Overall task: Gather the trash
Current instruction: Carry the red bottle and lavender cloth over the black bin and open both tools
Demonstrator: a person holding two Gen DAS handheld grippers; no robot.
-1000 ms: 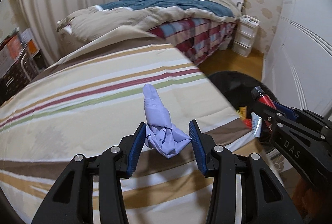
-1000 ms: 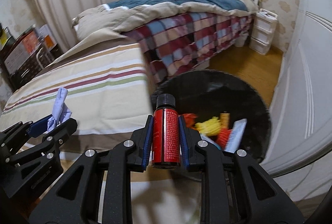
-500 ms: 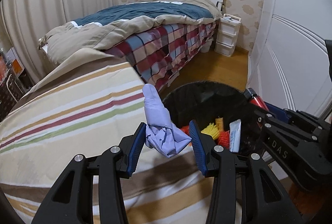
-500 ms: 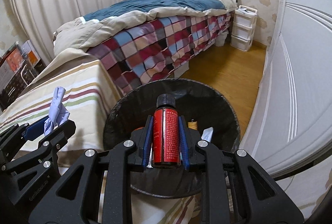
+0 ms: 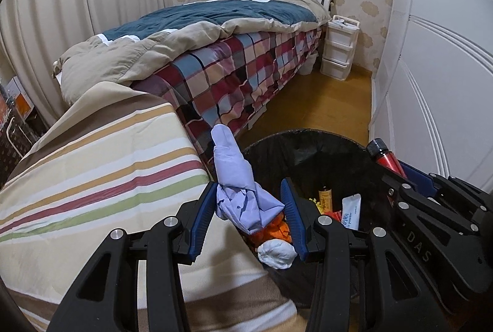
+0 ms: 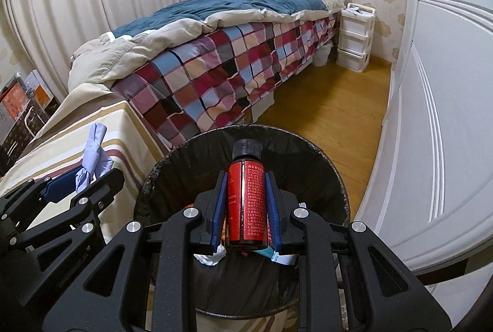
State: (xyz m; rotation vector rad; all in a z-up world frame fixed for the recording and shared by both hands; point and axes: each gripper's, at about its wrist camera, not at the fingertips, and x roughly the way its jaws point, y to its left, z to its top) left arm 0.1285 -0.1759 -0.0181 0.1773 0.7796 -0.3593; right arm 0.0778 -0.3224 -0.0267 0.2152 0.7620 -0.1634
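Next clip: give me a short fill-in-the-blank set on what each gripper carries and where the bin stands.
1. The right gripper is shut on a red bottle with a ____ cap.
2. The left gripper holds a crumpled pale ____ glove.
3. The bottle hangs over the black-lined ____.
4. The bin stands on the floor beside the ____ bedspread.

Missing words: black; blue; bin; striped
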